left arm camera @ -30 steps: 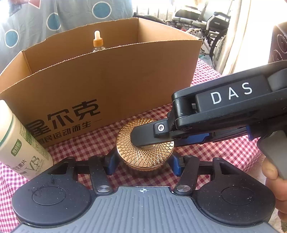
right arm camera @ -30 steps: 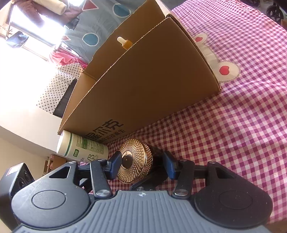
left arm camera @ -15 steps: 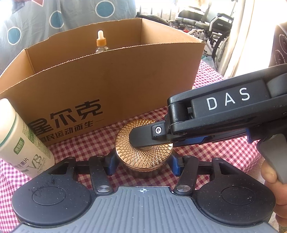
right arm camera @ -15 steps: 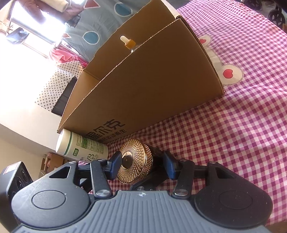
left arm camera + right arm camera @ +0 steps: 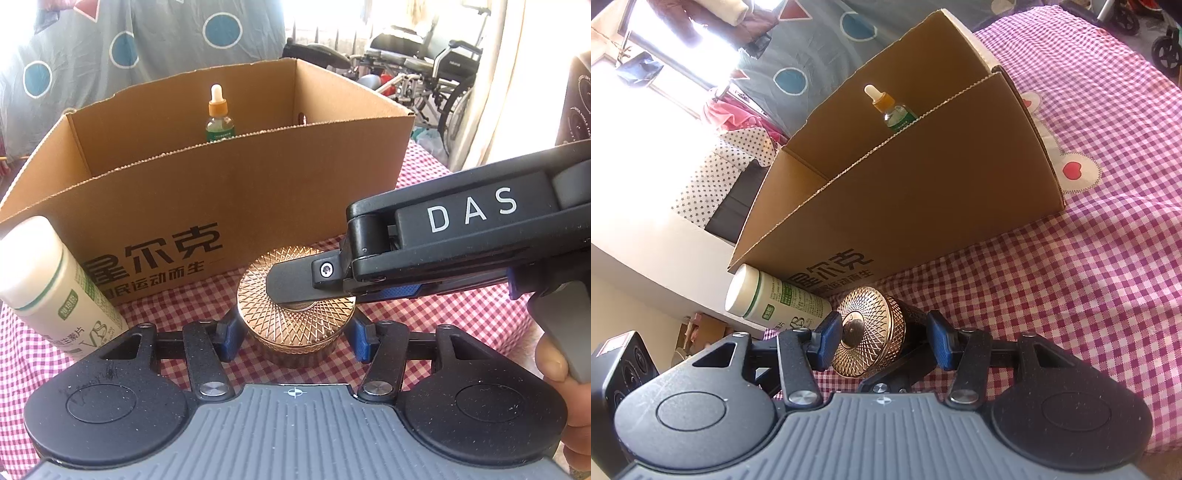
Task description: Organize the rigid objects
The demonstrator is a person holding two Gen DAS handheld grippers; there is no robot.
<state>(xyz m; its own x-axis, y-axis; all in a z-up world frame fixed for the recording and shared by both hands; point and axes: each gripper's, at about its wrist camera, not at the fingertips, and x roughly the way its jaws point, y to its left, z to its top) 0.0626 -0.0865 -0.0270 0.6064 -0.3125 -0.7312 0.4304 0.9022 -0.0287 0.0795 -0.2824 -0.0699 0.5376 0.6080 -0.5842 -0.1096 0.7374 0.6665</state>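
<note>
A gold jar with a lattice-cut lid [image 5: 295,314] sits low between both grippers, just in front of the cardboard box [image 5: 221,192]. My left gripper [image 5: 295,338] is shut on the jar's sides, its blue pads [image 5: 231,338] pressed against the rim. The right gripper comes in from the right, its upper finger [image 5: 291,282] flat on the lid. In the right wrist view the gold jar [image 5: 868,332] is clamped lid to base by my right gripper [image 5: 882,339]. I cannot tell whether the jar touches the cloth.
A dropper bottle [image 5: 219,118] stands inside the open box [image 5: 923,206]. A white and green bottle [image 5: 48,288] stands at the left, against the box front. The red checked tablecloth [image 5: 1089,277] stretches to the right. A hand [image 5: 557,365] holds the right gripper. Wheelchairs [image 5: 424,66] stand behind.
Both views have come up a little, so more of the dropper bottle and the box's inside shows over the front wall. Both grippers keep their hold on the jar.
</note>
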